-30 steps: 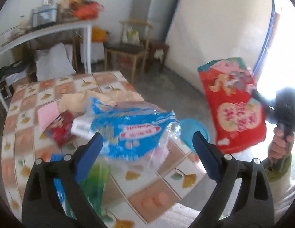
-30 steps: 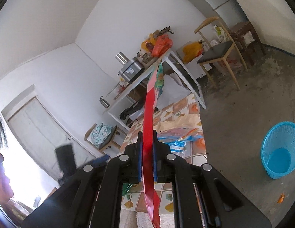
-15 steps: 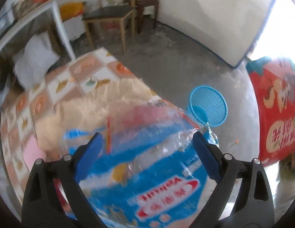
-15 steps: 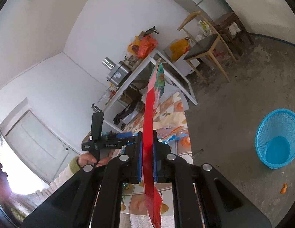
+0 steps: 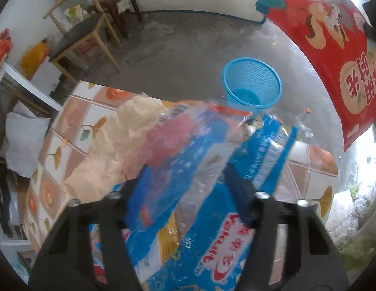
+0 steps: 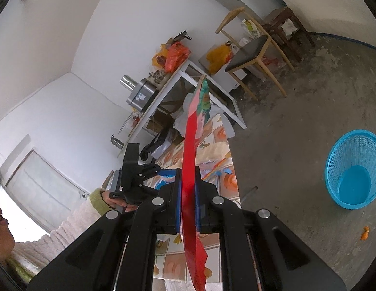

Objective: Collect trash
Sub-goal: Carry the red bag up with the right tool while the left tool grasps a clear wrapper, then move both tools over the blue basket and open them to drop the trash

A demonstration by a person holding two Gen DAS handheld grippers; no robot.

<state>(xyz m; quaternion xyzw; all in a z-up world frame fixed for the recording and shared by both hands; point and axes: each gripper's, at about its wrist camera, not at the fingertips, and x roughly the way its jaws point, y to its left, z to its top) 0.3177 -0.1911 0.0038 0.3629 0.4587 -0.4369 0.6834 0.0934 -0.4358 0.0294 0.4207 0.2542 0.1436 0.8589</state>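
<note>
My right gripper (image 6: 188, 194) is shut on a flat red snack bag (image 6: 190, 150), seen edge-on; in the left wrist view the same bag (image 5: 333, 55) hangs at the upper right. My left gripper (image 5: 188, 181) is closing around a crinkled blue and clear plastic wrapper (image 5: 202, 169) lying on the tiled table (image 5: 74, 111); its fingers sit either side of the wrapper with a gap between them. A blue mesh waste basket (image 5: 252, 84) stands on the concrete floor beyond the table edge, also in the right wrist view (image 6: 355, 169).
A crumpled beige paper bag (image 5: 110, 145) lies on the table left of the wrapper. A wooden chair (image 5: 83, 34) and stool stand across the floor. A white side table (image 6: 178, 80) holds an appliance and bags. A small orange scrap (image 6: 363, 232) lies near the basket.
My left gripper has dropped onto the blue wrapper and its fingers have narrowed around it. The right gripper has kept the red bag held and shifted slightly.
</note>
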